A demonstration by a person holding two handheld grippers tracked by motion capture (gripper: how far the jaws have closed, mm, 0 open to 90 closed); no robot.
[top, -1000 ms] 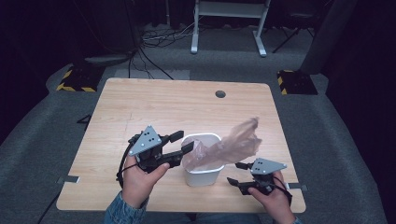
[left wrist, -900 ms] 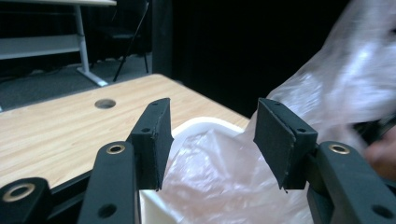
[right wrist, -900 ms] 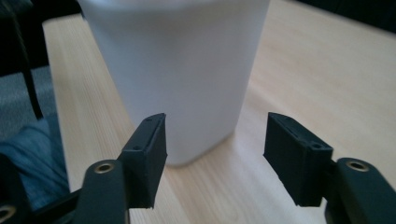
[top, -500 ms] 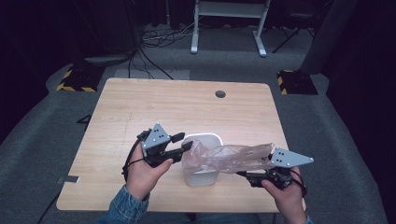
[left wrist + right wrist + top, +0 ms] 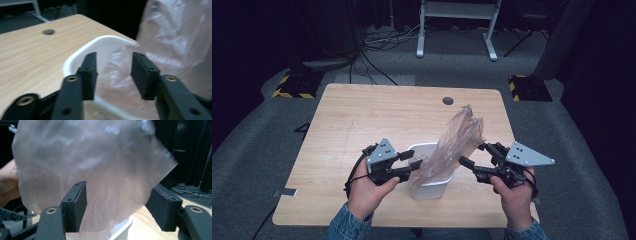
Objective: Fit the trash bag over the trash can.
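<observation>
A white plastic bin [image 5: 432,187] stands near the table's front edge, with a translucent pinkish bag [image 5: 457,137] rising out of it and leaning to the right. My left gripper [image 5: 413,158] is at the bin's left rim [image 5: 82,48]. Its jaws are open and have just been opening, with loose bag film [image 5: 175,37] between them but not pinched. My right gripper [image 5: 473,154] hovers just right of the bag. It is open and has just opened further. The bag [image 5: 95,157] hangs close in front of its jaws [image 5: 118,192], above the bin [image 5: 122,230].
The wooden table [image 5: 362,120] has a cable hole [image 5: 448,100] at the back. Its far half is bare wood. Behind it stand a white frame [image 5: 457,25], floor cables and two yellow-and-black striped boxes [image 5: 294,85] [image 5: 529,87].
The right gripper has risen. The bag, stretched sideways toward it half a second ago, now stands up again. The left gripper has stayed at the bin's rim.
</observation>
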